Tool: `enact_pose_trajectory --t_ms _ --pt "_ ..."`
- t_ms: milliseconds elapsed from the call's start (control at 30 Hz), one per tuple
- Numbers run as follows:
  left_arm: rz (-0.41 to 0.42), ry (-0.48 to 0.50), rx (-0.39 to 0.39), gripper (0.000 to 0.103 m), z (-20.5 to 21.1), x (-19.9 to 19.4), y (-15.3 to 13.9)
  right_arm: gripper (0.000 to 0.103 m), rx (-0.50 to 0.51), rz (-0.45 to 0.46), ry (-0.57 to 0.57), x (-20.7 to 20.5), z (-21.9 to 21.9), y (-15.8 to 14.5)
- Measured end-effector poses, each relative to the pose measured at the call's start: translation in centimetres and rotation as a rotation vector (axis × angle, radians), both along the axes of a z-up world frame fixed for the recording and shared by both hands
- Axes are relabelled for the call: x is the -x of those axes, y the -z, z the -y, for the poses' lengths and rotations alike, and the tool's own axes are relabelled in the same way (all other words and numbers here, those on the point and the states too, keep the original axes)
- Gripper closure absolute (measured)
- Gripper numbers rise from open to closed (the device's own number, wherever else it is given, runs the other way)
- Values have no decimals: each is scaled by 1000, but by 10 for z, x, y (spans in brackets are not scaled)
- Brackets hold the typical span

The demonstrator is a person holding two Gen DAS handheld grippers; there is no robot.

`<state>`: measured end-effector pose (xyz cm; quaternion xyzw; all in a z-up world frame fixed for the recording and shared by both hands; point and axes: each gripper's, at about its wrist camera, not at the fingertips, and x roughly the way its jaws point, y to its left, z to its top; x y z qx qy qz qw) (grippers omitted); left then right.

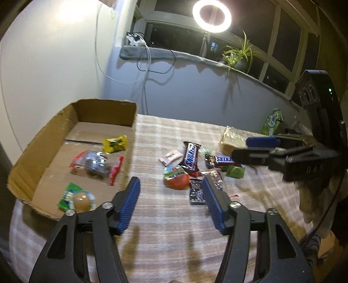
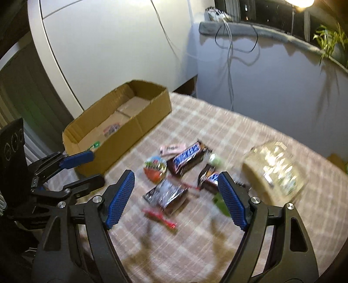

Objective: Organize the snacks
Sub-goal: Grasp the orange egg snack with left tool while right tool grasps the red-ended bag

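Observation:
A shallow cardboard box (image 1: 128, 113) (image 2: 139, 128) stands at the table's left and holds a yellow packet (image 1: 114, 143), a clear bag with red ends (image 1: 95, 165) and a green packet with a brown egg (image 1: 76, 198). Loose snacks lie heaped mid-table: two Snickers bars (image 1: 191, 157) (image 1: 224, 160), an orange-and-white egg (image 1: 176, 179) (image 2: 155, 168), a pink packet (image 1: 171, 156) and a dark shiny packet (image 2: 167, 196). My left gripper (image 1: 170, 182) (image 2: 97, 167) is open, just short of the egg. My right gripper (image 2: 176, 176) (image 1: 241, 149) hangs open over the heap, gripping nothing.
A clear-wrapped pack of wafers (image 1: 232, 139) (image 2: 274, 174) lies right of the heap, with a green carton (image 1: 273, 122) behind it. A checked cloth (image 1: 169, 228) covers the table. A wall, a window sill with cables, a potted plant (image 1: 239, 54) and a ring light (image 1: 212, 15) stand behind.

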<state>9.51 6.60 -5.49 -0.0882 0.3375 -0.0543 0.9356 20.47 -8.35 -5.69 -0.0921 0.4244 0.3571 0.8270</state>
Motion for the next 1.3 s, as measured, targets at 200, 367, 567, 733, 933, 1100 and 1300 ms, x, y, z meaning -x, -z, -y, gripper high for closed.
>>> enact_pose_trajectory --t_ms 200,367,567,733,933,1100,1300 --pt "-16 25 -20 64 9 -7 6 47 23 -85 -12 -5 -9 27" --pt "-37 37 -29 64 14 -17 12 52 36 -94 -26 -8 -16 36" --pt "-67 49 -41 64 20 -34 24 57 58 -108 -37 -15 -18 47" --pt "-92 45 -49 65 21 -50 33 59 50 -131 -48 -25 -13 53" --pt "-123 53 -71 65 25 -64 42 60 65 -135 -97 -25 -12 59" --pt "-168 55 -93 65 30 -77 49 64 53 -148 -116 -26 -10 62" --pt "-197 60 -110 66 31 -87 52 65 33 -154 -117 -27 -6 62"
